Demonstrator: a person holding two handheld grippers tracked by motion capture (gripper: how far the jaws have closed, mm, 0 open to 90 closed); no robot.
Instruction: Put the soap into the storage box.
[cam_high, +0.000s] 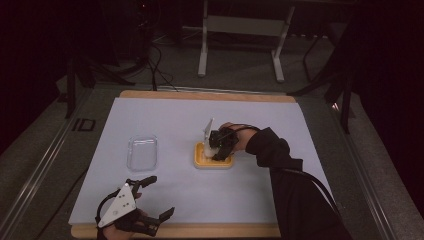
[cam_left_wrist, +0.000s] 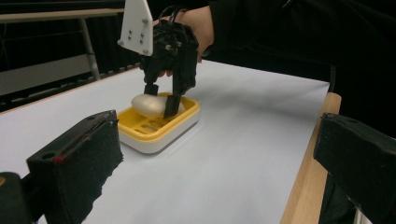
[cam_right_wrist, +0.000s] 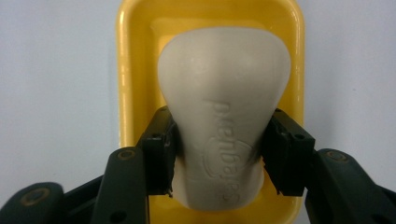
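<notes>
Scanning from the left, we find our left gripper (cam_high: 150, 200) resting wide and empty at the near edge of the counter (cam_high: 175, 115), with a clear plastic lid (cam_high: 142, 152) lying just beyond it. Right of centre, our right gripper (cam_right_wrist: 219, 154) clamps a white soap bar (cam_right_wrist: 224, 107) by its long sides, over the yellow soap dish (cam_right_wrist: 135, 56). We judge the bar stiff, light and slippery; the rounded flanks could squirt free, so a grip across the waist suits it best.
</notes>
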